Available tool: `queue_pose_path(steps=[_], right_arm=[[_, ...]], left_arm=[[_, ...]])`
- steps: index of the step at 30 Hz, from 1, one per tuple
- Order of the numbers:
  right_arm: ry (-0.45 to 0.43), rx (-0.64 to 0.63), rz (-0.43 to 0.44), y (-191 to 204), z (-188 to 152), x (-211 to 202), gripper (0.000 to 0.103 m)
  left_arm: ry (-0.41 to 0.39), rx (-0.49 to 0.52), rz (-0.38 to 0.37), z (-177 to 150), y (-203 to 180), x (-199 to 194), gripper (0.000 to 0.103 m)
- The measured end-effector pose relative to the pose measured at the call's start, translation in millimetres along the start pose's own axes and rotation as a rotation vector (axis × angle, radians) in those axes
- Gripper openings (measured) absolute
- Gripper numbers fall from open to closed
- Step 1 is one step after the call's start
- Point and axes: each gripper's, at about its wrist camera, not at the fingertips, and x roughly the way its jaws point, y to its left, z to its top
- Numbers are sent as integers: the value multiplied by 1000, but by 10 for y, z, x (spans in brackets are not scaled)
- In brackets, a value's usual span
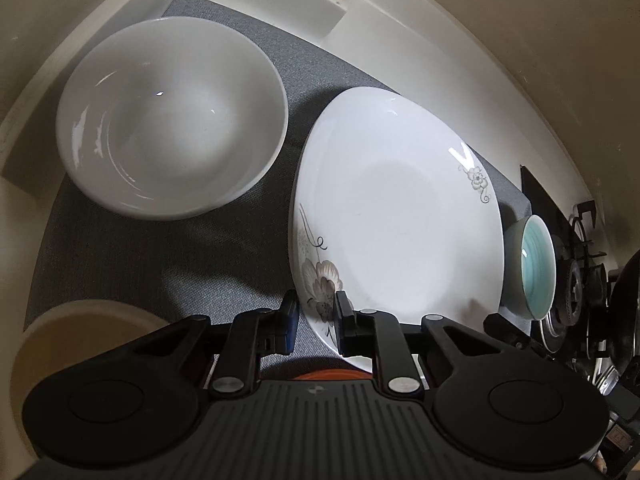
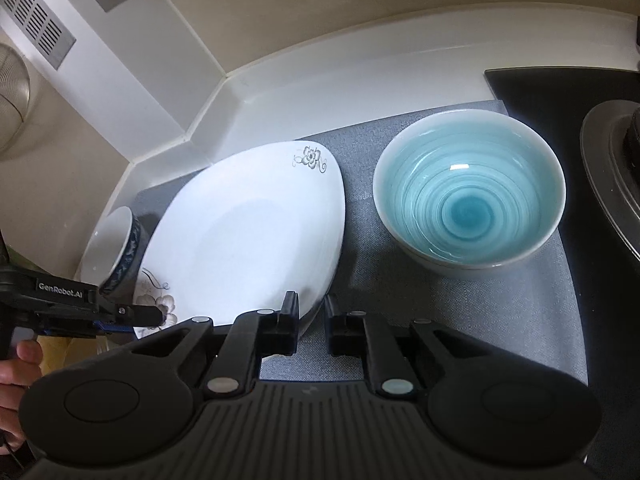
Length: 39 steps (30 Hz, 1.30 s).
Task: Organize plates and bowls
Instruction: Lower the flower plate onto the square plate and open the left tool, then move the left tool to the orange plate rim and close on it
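A white plate with grey flower prints (image 1: 400, 216) is tilted above the grey mat (image 1: 160, 264). My left gripper (image 1: 318, 314) is shut on the plate's near rim, and it also shows in the right wrist view (image 2: 132, 314). A large white bowl (image 1: 172, 120) sits on the mat to the left. A blue-glazed bowl (image 2: 468, 192) sits on the mat to the right of the plate (image 2: 248, 232). My right gripper (image 2: 312, 320) is open and empty, its left finger next to the plate's right edge.
A blue-rimmed white bowl (image 2: 116, 248) sits behind the plate at the left. A cream bowl (image 1: 80, 344) is at the mat's near left. A black gas stove (image 1: 576, 280) lies to the right. The white counter backsplash (image 2: 360, 64) runs behind the mat.
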Motion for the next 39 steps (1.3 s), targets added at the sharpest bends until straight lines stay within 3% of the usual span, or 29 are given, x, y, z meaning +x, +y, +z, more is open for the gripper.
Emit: queue_pose_path(steps=[7, 12, 16, 18, 20, 25, 27, 29, 34, 39], right_arm=[[17, -77, -13, 90, -36, 38, 16], [10, -66, -2, 54, -26, 77, 16], [17, -61, 21, 52, -92, -70, 17], [54, -90, 54, 97, -223, -146, 19], [122, -118, 52, 179, -430, -139, 33], [225, -226, 84, 454, -834, -41, 38], [246, -309, 53, 525, -900, -2, 37], [232, -346, 24, 513, -907, -38, 13], [193, -281, -72, 219, -804, -224, 8], [190, -213, -81, -47, -883, -445, 9]], left_arm=[[-45, 66, 20, -38, -55, -2, 19], [-44, 73, 7, -18, -19, 9, 20], [-66, 101, 50, -102, -91, -139, 19], [-90, 120, 55, -190, -145, -242, 20], [-84, 126, 53, -275, -180, -298, 25], [-41, 153, 69, -442, -295, -283, 35], [-21, 162, 87, -509, -325, -272, 35], [2, 186, 113, -574, -374, -248, 36], [35, 243, 129, -722, -476, -225, 40], [62, 297, 146, -863, -539, -156, 42]])
